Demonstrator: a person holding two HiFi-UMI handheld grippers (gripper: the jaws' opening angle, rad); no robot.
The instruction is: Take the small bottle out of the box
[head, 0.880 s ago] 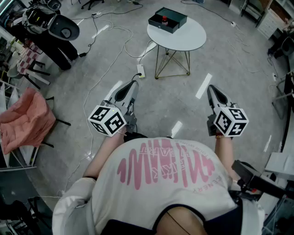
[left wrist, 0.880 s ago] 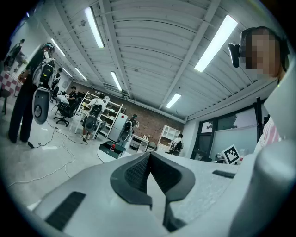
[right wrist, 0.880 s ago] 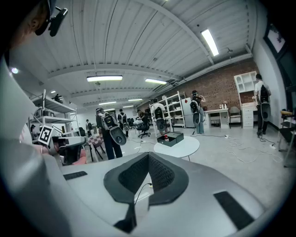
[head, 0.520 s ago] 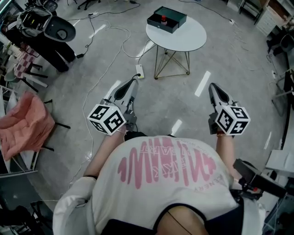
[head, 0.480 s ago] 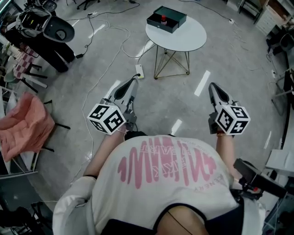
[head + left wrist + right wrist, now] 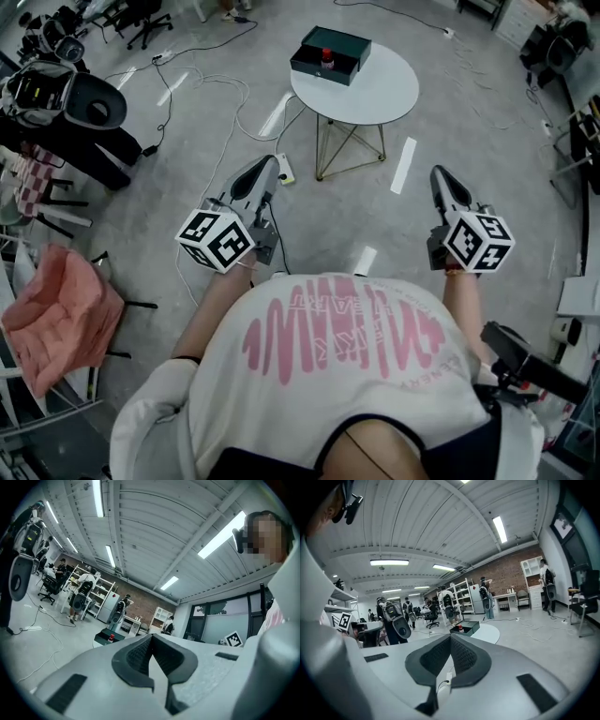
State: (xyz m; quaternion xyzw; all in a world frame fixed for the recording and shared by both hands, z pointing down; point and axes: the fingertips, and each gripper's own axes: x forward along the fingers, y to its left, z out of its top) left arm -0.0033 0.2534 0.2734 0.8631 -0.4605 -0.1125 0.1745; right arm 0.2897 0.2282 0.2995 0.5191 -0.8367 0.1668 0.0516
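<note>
The left gripper [image 6: 263, 167] and right gripper [image 6: 439, 175] were both closed and empty, pointing forward, while the bottle [image 6: 326, 56] stood upright in the box [image 6: 352, 49] on the table [image 6: 380, 92], well ahead and somewhat nearer the left.

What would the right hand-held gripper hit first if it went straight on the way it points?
Probably the round white table, by its dark green box; only grey floor lies before the right hand-held gripper. Depth is unclear.
</note>
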